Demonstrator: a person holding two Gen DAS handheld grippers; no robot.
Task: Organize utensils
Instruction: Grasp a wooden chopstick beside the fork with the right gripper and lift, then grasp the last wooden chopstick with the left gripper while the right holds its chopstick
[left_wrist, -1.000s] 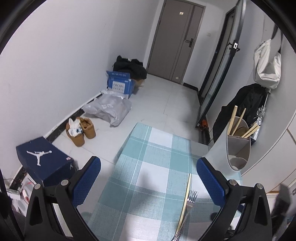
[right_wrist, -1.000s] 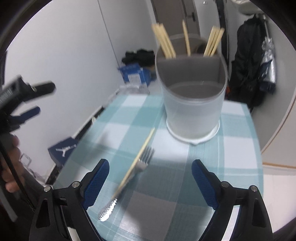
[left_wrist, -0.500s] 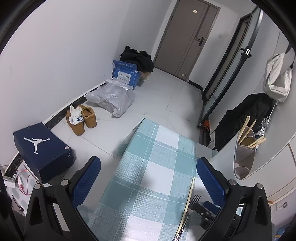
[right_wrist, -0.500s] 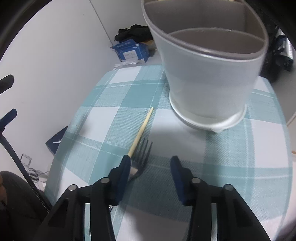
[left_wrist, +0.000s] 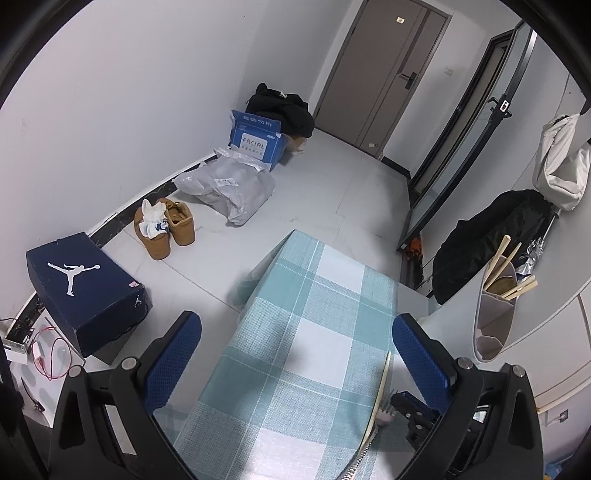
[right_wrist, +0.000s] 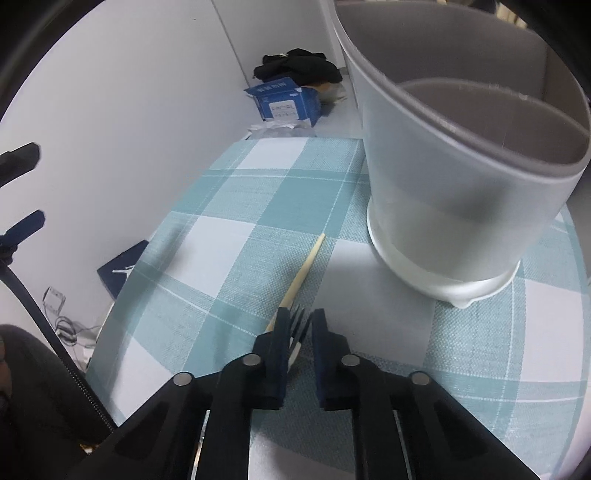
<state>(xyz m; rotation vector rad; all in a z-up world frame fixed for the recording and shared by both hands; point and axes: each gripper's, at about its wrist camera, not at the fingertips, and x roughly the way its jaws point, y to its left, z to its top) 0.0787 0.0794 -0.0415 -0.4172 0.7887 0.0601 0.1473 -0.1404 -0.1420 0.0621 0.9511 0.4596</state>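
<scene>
Right gripper has just been closing from wide to nearly shut, pads against the fork tines, chopstick beside it on the checked tablecloth. It points steeply down. Left gripper hangs open, empty. Utensil holder near ahead; cloth bare to the left.

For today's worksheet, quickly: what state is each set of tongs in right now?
Left tongs: open, holding nothing.
Right tongs: have just been closing, now shut on the fork beside the chopstick.
</scene>
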